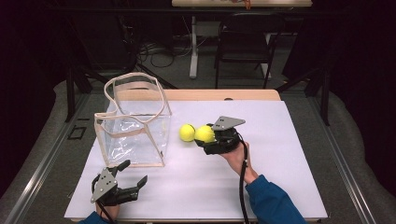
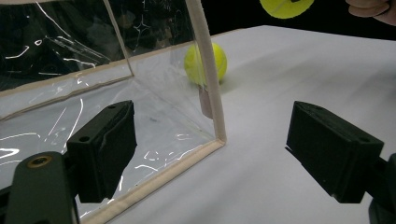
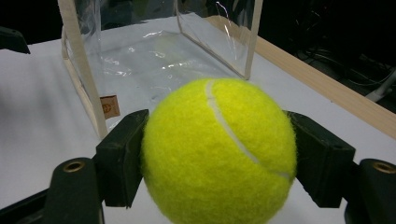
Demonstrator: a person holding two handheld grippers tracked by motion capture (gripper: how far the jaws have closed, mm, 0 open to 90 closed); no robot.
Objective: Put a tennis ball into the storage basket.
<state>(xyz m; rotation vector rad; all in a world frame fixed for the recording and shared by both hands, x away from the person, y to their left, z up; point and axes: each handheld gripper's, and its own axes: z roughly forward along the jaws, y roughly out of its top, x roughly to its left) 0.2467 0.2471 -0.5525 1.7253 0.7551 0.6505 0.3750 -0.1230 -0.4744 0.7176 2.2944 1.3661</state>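
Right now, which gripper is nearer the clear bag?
Left. The left gripper sits open just in front of the clear bag, at its near corner. The right gripper holds a tennis ball off to the bag's right.

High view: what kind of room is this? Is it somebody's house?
Probably not a house. It looks like a lab or recording studio: dark curtains hang around the white table, cables lie on the floor, and a folding chair stands behind.

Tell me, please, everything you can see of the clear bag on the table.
The clear bag is a boxy tote of transparent, crinkled plastic edged with beige trim, its looped handles standing up. It sits upright and empty on the white table, left of a loose tennis ball. A small tan tag hangs at one corner. Neither gripper touches it.
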